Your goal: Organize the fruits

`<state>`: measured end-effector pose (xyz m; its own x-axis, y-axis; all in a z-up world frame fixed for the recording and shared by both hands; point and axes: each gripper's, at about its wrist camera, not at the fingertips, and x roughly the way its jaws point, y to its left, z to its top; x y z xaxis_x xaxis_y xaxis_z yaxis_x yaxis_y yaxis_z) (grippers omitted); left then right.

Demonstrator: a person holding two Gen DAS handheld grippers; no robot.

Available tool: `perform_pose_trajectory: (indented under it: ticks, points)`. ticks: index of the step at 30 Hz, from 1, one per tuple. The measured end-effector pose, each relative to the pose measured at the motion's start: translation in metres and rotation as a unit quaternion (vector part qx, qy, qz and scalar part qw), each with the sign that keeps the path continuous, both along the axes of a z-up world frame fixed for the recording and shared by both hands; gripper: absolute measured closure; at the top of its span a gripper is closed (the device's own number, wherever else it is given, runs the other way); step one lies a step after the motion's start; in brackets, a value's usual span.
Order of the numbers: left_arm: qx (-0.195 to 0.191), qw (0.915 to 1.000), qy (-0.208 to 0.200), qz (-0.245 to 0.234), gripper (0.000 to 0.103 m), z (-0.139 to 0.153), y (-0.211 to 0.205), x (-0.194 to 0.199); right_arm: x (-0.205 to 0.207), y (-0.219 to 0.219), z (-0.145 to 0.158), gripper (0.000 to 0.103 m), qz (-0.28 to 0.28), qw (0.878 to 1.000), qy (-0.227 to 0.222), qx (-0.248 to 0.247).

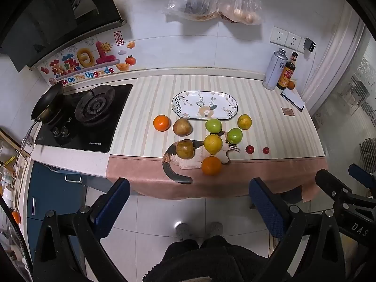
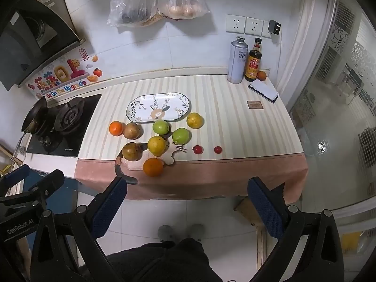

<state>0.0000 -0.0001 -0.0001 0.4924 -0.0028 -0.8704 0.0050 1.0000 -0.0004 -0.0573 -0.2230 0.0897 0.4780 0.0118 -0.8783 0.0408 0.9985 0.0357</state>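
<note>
Cat-shaped board point(image 1: 188, 162) partly hidden beneath pear point(image 1: 185, 149), yellow citrus point(image 1: 213, 144) and orange point(image 1: 211, 165); remaining fruit lies between board and empty oval plate point(image 1: 204, 105). Striped cloth point(image 1: 150, 108) covers counter; hob point(image 1: 94, 115) left of plate. Left gripper point(image 1: 188, 202) and right gripper point(image 2: 188, 202): fingers wide apart, holding nothing, above floor.

Left gripper point(image 1: 188, 202) and right gripper point(image 2: 188, 202) hover, jaws spread wide.

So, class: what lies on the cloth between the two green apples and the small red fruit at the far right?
One thing: another small red fruit. Otherwise the striped cloth is bare from the green apples to the far-right red fruit, as both views show.
</note>
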Motion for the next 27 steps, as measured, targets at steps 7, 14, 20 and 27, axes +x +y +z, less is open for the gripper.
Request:
perform_pose_trajectory:
  ticks: [7, 14, 20, 27]
  points:
    - [0.001, 1.0, 0.0, 0.002, 0.0, -0.001, 0.001, 0.0, 0.0, 0.0, 0.002, 0.0, 0.003, 1.0, -0.004, 0.007]
    - [0.0, 1.0, 0.003, 0.003, 0.0, -0.002, 0.004, -0.001, 0.005, 0.006, 0.006, 0.0, 0.004, 1.0, -0.002, 0.013]
    - [0.0, 1.0, 0.004, 0.002, 0.0, 0.004, 0.003, 0.002, -0.004, -0.001, 0.006, 0.0, 0.011, 1.0, -0.006, 0.018]
    - [-0.002, 1.0, -0.001, 0.003, 0.0, 0.005, 0.001, -0.008, -0.01, 0.0, 0.011, 0.0, 0.017, 1.0, -0.009, 0.019]
